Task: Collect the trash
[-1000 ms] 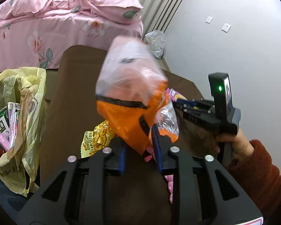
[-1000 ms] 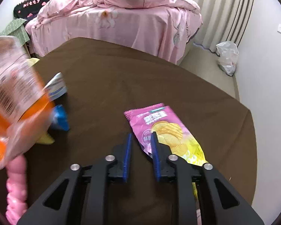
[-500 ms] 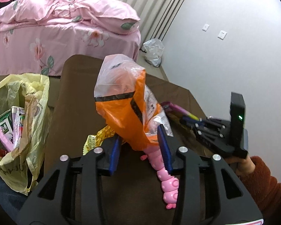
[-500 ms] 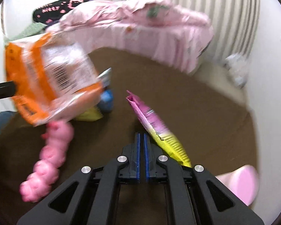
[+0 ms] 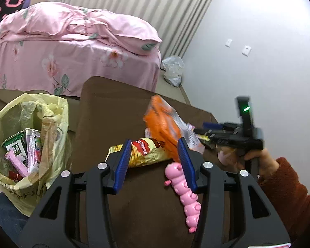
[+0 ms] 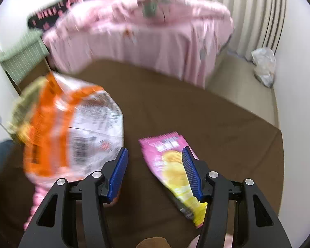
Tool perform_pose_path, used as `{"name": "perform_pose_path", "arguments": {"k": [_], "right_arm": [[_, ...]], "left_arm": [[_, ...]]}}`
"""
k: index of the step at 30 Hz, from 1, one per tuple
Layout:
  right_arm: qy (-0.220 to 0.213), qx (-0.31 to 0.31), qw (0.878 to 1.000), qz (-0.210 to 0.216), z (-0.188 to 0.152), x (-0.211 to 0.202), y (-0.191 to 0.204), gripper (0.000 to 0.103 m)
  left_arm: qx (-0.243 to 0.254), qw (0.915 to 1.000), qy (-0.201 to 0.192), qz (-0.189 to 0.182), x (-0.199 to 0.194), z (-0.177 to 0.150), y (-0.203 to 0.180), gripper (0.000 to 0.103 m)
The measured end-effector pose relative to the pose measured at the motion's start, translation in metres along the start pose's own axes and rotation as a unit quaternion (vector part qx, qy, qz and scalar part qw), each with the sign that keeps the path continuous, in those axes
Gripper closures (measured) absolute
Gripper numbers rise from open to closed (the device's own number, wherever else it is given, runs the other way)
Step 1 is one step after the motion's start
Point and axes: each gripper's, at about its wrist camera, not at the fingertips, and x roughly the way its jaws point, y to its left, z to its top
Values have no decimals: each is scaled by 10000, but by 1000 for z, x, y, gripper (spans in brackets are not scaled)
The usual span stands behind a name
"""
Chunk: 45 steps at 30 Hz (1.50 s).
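My left gripper (image 5: 155, 161) is open and its jaws are still opening, with nothing pressed between the pads. Just beyond them, on the brown table (image 5: 113, 107), lies a yellow-red snack bag (image 5: 142, 150). Behind that is a blurred orange-and-clear wrapper (image 5: 163, 122), free of the jaws. The same wrapper (image 6: 72, 128) fills the left of the right wrist view. My right gripper (image 6: 155, 171) is open and widening over a pink-and-yellow chip bag (image 6: 171, 165) that lies flat and runs under the right finger. The right gripper (image 5: 203, 131) also shows at the right of the left wrist view.
An open yellow trash bag (image 5: 31, 134) holding several wrappers stands left of the table. A pink caterpillar toy (image 5: 186, 196) lies near my left gripper's right finger. A pink bed (image 5: 72, 51) is behind, and a white plastic bag (image 5: 172, 68) sits on the floor by the wall.
The left jaws spread and the orange wrapper left them, dropping forward and right. The right jaws shut on the pink chip bag and lifted it, then sprang wide, and it lies flat again.
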Motion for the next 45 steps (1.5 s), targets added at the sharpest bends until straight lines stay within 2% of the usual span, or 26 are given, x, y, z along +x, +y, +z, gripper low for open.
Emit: {"name": "perform_pose_path", "arguments": {"k": [1, 3, 6, 8, 9, 10, 11, 17, 22, 25, 28, 29, 30, 31, 32, 35, 36, 37, 39, 41, 43, 45], "right_arm": [[159, -209, 9996, -144, 0, 8, 4, 52], [503, -729, 9946, -541, -3, 22, 13, 53], [495, -732, 9939, -661, -5, 20, 10, 57], [539, -509, 9958, -529, -6, 20, 1, 74], [525, -400, 9966, -490, -8, 18, -3, 78], [488, -387, 9969, -479, -9, 15, -3, 90], [376, -414, 9974, -460, -10, 6, 0, 95], [-259, -322, 9991, 26, -27, -50, 18, 99], [-272, -22, 9983, 525, -50, -74, 25, 99], [-178, 74, 9971, 741, -72, -79, 33, 99], [-146, 18, 9919, 1265, -92, -83, 43, 97], [-154, 39, 9906, 1358, -97, -84, 45, 92], [-192, 59, 9905, 1362, -101, -86, 46, 87], [-269, 89, 9901, 1377, -104, -89, 46, 68], [-364, 139, 9892, 1416, -107, -92, 46, 57], [-738, 454, 9825, 1646, -115, -107, 35, 55], [-848, 582, 9801, 1696, -119, -112, 30, 52], [-887, 635, 9796, 1689, -122, -114, 27, 42], [-856, 628, 9831, 1488, -127, -112, 24, 41], [-545, 594, 9863, 1438, -132, -102, 24, 41], [-453, 558, 9912, 1111, -141, -93, 25, 41], [-362, 604, 9947, 743, -151, -85, 25, 41]], "left_arm": [[-7, 10000, -32, 34, -2, 1, 2, 53], [9, 9999, -77, 102, -6, 3, 7, 50], [-18, 9998, -47, 186, -5, 3, 14, 50], [-31, 9998, 16, 201, 0, 3, 18, 50], [-2, 9998, 58, 207, 5, 3, 19, 50], [55, 9997, 99, 221, 10, 3, 20, 50], [141, 9995, 149, 225, 16, 4, 20, 50], [657, 9964, 498, 182, 55, 17, 15, 50], [556, 9942, 866, 314, 85, 17, 25, 50], [465, 9933, 1051, 154, 87, 7, 27, 50], [496, 9914, 1210, -54, 79, -5, 20, 50], [454, 9906, 1279, -185, 75, -8, 18, 50], [403, 9894, 1354, -344, 70, -12, 16, 50], [397, 9881, 1410, -468, 64, -16, 13, 50], [435, 9867, 1463, -550, 60, -20, 9, 50], [770, 9819, 1595, -679, 45, -32, -7, 50], [918, 9799, 1619, -725, 39, -34, -13, 49], [1040, 9785, 1614, -751, 36, -35, -17, 48], [1251, 9790, 1484, -626, 31, -34, -26, 48], [1389, 9809, 1337, -255, 32, -30, -29, 48], [1414, 9826, 1200, 63, 36, -26, -31, 48], [1353, 9847, 1083, 150, 42, -19, -28, 48]]}}
